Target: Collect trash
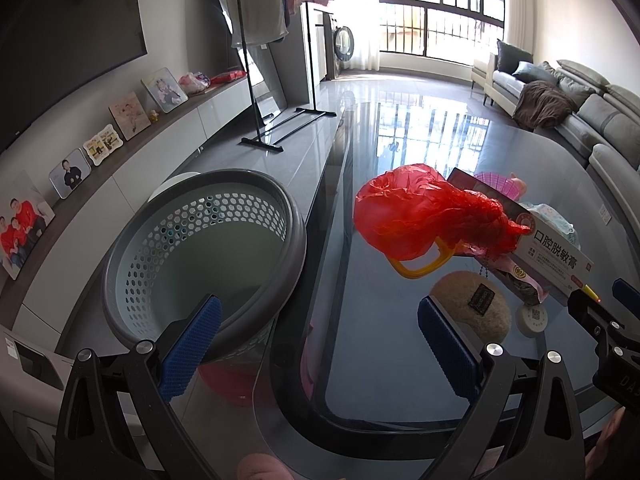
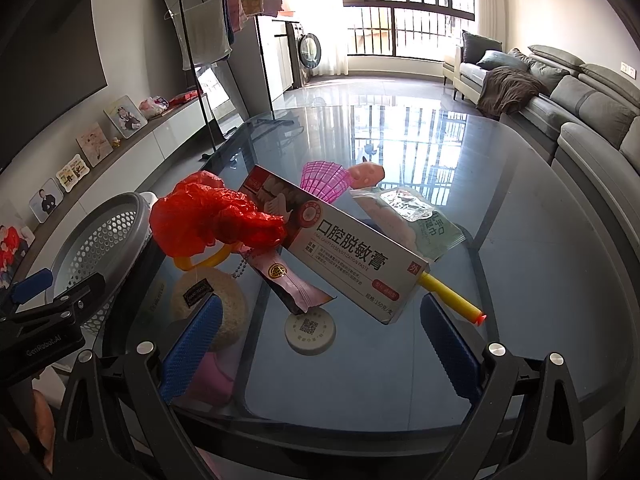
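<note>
Both claws hang over the near edge of the glass surface (image 2: pixel 520 208) with their blue pads spread wide and nothing between them: the left claw (image 1: pixel 318 346) looks toward the perforated waste basket (image 1: pixel 200 256), the right claw (image 2: pixel 320 350) toward the clutter.

The trash sits in one loose heap at about 12 o'clock from the right claw. A crumpled red plastic bag (image 2: pixel 208 216) lies at 11 o'clock, resting on a yellow plastic handle (image 2: pixel 204 260). A long toothpaste box (image 2: pixel 352 256) leans across the middle, over a pink foil wrapper (image 2: pixel 296 288) and a yellow foam dart (image 2: pixel 452 300). A wet-wipe packet (image 2: pixel 412 224) lies just behind the box, and a white round cap (image 2: pixel 310 332) sits nearest, beside a beige plush pouch (image 2: pixel 216 300). The basket stands off the surface's left edge, at 9 o'clock in the right view, and appears empty.

By my reading, collection has not really begun; this is the approach to a first pick. The next move calls for choosing one item, probably the bag or the box, closing squarely on it, then carrying it left over the basket rim.
</note>
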A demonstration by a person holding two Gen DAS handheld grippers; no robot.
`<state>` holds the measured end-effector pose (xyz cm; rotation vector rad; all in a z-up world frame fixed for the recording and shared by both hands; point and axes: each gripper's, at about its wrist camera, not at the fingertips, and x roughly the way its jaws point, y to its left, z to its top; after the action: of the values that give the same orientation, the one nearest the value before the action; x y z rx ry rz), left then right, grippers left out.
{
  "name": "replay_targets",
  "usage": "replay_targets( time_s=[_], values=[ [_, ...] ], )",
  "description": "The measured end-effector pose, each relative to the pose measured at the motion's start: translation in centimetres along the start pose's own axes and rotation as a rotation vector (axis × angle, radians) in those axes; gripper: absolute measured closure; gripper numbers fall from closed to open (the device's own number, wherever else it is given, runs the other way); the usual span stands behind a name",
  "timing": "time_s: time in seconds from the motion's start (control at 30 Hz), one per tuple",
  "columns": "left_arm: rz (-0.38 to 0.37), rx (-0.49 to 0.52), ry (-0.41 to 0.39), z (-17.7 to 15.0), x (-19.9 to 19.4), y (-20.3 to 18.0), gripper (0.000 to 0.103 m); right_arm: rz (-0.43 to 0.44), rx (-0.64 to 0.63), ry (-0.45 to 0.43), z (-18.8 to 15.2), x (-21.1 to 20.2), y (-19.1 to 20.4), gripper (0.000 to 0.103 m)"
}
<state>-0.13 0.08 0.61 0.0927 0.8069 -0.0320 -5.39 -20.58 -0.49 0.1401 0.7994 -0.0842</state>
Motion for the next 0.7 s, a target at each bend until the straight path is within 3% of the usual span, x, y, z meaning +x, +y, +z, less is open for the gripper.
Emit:
replay_targets(
  time_s=[0.7],
  values=[
    [0.000,0.000,0.001,-0.04,0.00,-0.08,0.006,0.007,0.003,0.005,-0.08,0.20,0.10,0.008]
  ],
)
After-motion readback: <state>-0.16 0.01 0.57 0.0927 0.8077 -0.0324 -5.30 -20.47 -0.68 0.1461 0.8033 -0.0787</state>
